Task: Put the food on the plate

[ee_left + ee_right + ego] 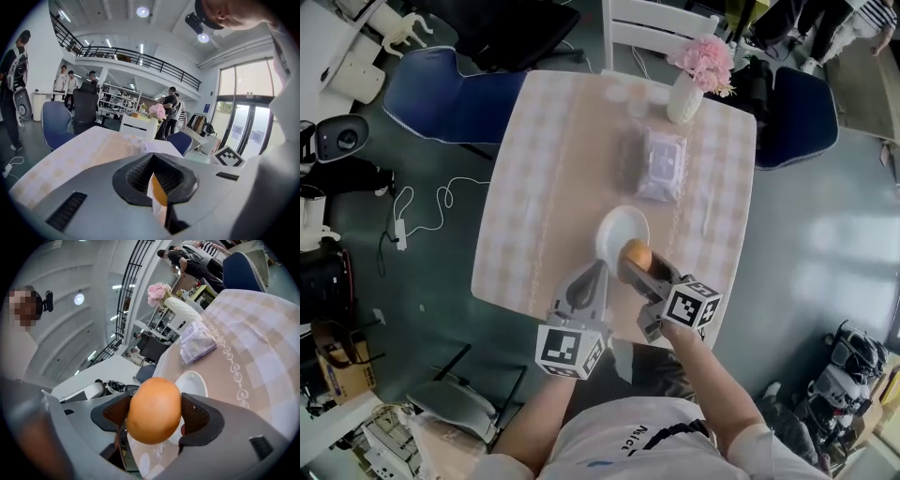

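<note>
A round orange food item [637, 254] [153, 409] is clamped between the jaws of my right gripper [639, 264] [155, 416]. It hangs just over the near rim of the white plate [614, 230] [193, 380], which has nothing on it. My left gripper [598, 272] [153, 158] sits beside the right one at the plate's near-left edge, its jaw tips together and nothing held. Through the slit between the left jaws a sliver of the orange food [159, 190] shows.
The checked table [553, 169] carries a pack of wipes [661, 165] [198, 341] beyond the plate and a white vase of pink flowers [686, 94] at the far edge. Blue chairs [450, 94] [802, 117] stand at either side and a white chair [652, 28] behind.
</note>
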Demonstrator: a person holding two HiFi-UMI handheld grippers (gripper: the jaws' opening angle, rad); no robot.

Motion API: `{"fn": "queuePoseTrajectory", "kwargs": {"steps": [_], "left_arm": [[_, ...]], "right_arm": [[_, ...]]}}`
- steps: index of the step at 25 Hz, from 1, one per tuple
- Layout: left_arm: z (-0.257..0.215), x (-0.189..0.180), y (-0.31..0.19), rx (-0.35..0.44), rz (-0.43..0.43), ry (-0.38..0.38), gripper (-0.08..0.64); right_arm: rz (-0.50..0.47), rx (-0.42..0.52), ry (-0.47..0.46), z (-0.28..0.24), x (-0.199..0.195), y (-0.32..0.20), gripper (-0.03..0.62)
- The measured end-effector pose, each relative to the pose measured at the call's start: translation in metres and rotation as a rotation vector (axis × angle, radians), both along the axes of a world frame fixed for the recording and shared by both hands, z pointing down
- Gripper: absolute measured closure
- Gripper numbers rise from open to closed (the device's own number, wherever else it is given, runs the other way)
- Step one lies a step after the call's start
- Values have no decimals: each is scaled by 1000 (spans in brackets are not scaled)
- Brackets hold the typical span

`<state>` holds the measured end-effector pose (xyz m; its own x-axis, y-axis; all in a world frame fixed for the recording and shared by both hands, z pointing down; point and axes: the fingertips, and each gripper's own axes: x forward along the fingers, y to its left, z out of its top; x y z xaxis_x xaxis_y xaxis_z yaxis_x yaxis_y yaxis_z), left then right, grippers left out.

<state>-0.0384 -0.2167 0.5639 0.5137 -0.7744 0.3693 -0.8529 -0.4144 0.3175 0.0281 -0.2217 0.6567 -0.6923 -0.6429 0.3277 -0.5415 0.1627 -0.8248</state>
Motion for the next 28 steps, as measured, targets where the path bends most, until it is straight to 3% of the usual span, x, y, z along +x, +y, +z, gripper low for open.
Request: {"fn": "queuePoseTrajectory", "kwargs": {"steps": [9,13,28], "left_arm": [[34,-6,-1,-64,-13,-14,554],[39,-9,-3,-70,-15,-16,554],[32,-13,-4,-52,-25,-18,554]], "right_arm": [[-131,80,388,45,-8,-2,274],[-177,129,495,48,-14,-6,273],[-231,171,543,38,-22,-15,273]]}}
